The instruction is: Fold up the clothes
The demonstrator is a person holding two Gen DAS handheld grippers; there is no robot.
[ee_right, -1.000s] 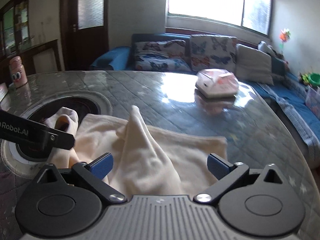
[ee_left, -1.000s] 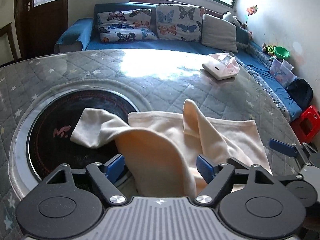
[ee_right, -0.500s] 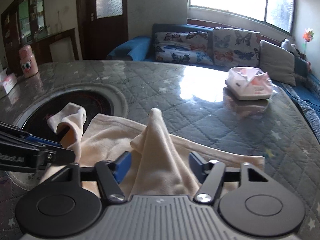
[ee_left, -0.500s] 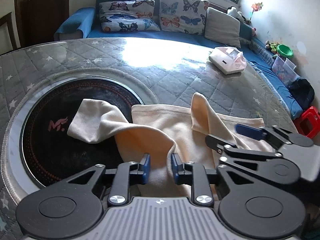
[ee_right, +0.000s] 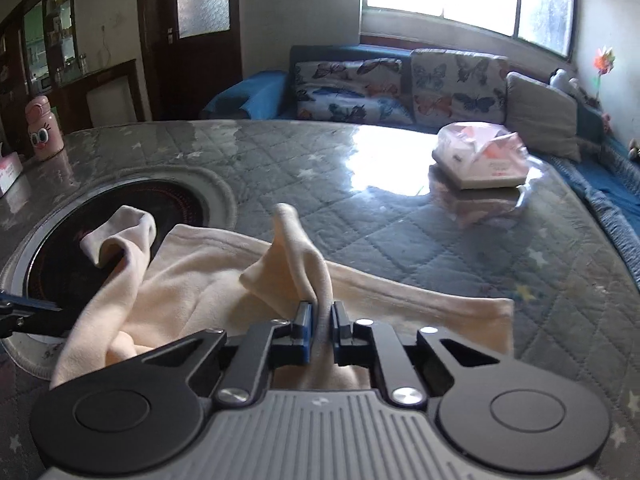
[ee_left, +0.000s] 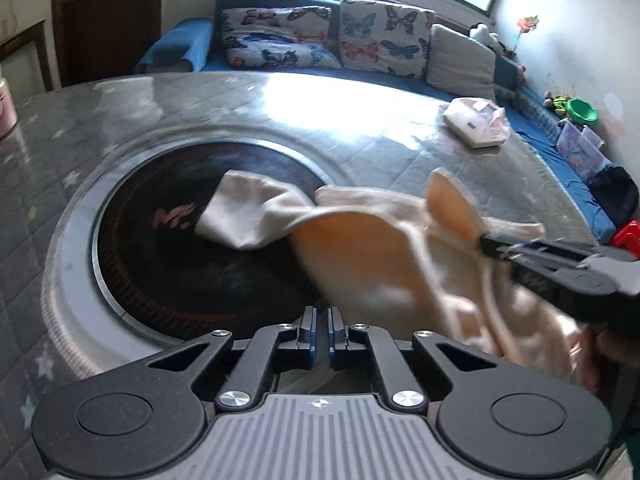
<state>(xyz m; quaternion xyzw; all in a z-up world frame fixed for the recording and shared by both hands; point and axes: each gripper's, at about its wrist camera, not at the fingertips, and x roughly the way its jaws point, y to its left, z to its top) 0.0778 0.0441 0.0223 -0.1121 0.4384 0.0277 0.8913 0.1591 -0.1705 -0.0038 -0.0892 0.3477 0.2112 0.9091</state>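
A cream garment (ee_left: 360, 256) lies on the round quilted table (ee_left: 360, 120), one sleeve (ee_left: 244, 216) over the black inset disc (ee_left: 160, 264). My left gripper (ee_left: 319, 334) is shut with its jaws together; the cloth rises just to its right, and I cannot see cloth between the pads. My right gripper (ee_right: 320, 330) is shut on a fold of the garment (ee_right: 192, 292), which stands up in a peak (ee_right: 292, 240) before it. The right gripper also shows in the left wrist view (ee_left: 560, 268), at the garment's right side.
A pink-and-white tissue pack (ee_right: 480, 160) lies on the table's far right. A pink bottle (ee_right: 42, 128) stands at the far left. A blue sofa with butterfly cushions (ee_right: 360, 84) runs behind the table. A red stool (ee_left: 626, 236) is beside the table's right edge.
Both grippers went from open to shut. The right one closed on the raised fold. The left one closed near the garment's edge and lifted; the cloth now hangs higher.
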